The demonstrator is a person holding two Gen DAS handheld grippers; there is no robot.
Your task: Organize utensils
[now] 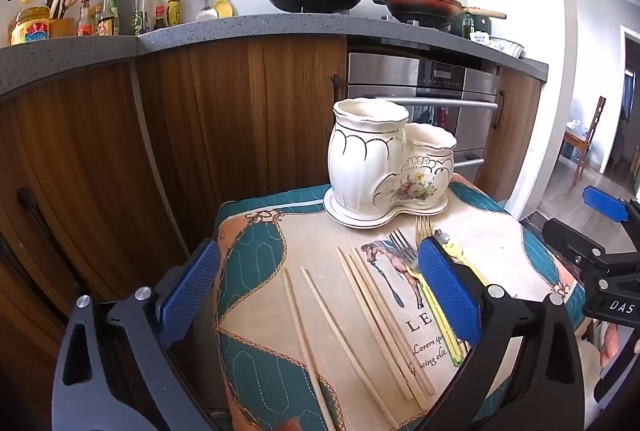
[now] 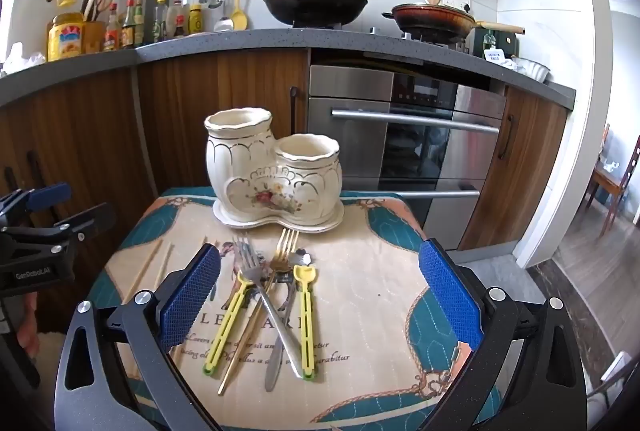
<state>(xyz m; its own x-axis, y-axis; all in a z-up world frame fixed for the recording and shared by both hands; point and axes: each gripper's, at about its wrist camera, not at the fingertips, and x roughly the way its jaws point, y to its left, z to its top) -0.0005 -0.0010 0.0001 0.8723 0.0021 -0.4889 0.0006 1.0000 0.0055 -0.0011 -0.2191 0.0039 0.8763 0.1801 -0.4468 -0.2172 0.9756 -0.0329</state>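
Observation:
A cream ceramic two-pot utensil holder (image 1: 384, 167) (image 2: 272, 175) stands empty at the far side of a patterned mat (image 1: 280, 243) (image 2: 380, 271). Several wooden chopsticks (image 1: 360, 315) (image 2: 150, 265) lie on the mat's left part. A pile of utensils lies mid-mat: a silver fork (image 2: 260, 287), a gold fork (image 2: 276, 259), two yellow-handled pieces (image 2: 306, 315) and a knife (image 2: 276, 355). My left gripper (image 1: 320, 295) is open above the chopsticks. My right gripper (image 2: 320, 295) is open above the pile. Both hold nothing.
The mat covers a small table in front of wooden cabinets (image 2: 224, 99) and a steel oven (image 2: 404, 135). A counter (image 2: 240, 43) above holds bottles, a black wok (image 2: 316, 5) and a red pan (image 2: 436, 19). An open floor lies to the right (image 2: 592, 251).

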